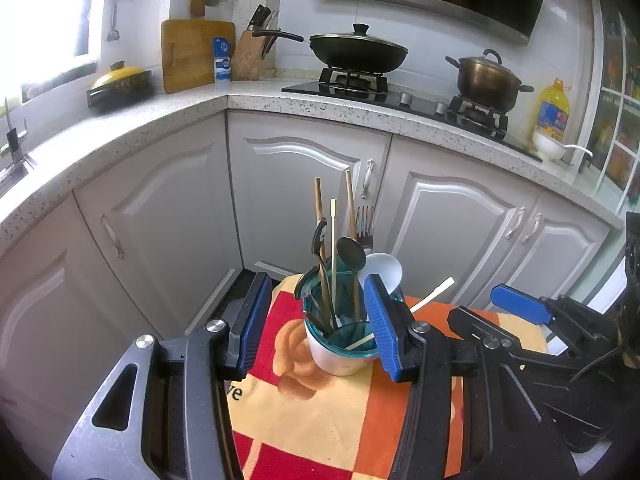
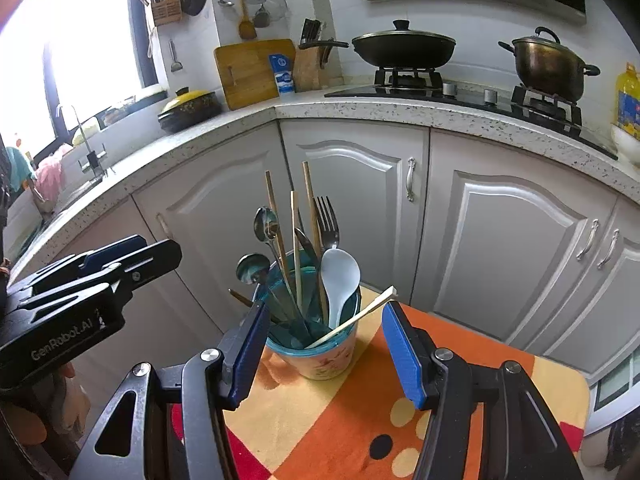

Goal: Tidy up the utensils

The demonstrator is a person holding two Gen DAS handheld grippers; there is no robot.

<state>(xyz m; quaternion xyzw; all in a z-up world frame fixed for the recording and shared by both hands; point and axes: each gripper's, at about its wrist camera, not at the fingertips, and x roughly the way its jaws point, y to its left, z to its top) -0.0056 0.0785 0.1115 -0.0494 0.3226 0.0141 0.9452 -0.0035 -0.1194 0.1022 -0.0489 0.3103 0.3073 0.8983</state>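
A cream cup (image 2: 328,360) with a teal glass rim stands on a small table under an orange, red and yellow cloth (image 2: 360,420). It holds wooden chopsticks (image 2: 310,208), a fork (image 2: 327,216), metal spoons (image 2: 266,222) and a white plastic spoon (image 2: 340,276). A pale chopstick (image 2: 352,316) leans out over the rim to the right. My right gripper (image 2: 326,307) is open, its blue pads on either side of the cup and touching nothing. My left gripper (image 1: 318,284) is open too, just short of the cup (image 1: 336,360). In the right wrist view it (image 2: 160,246) hangs off to the left.
Grey cabinet doors (image 2: 352,184) stand close behind the table under a speckled corner counter (image 2: 360,110). On it are a wok (image 2: 404,50) and a pot (image 2: 548,64) on the stove, an oil bottle (image 1: 552,110), a cutting board (image 2: 252,72), a knife block (image 2: 310,64) and a sink tap (image 2: 90,152).
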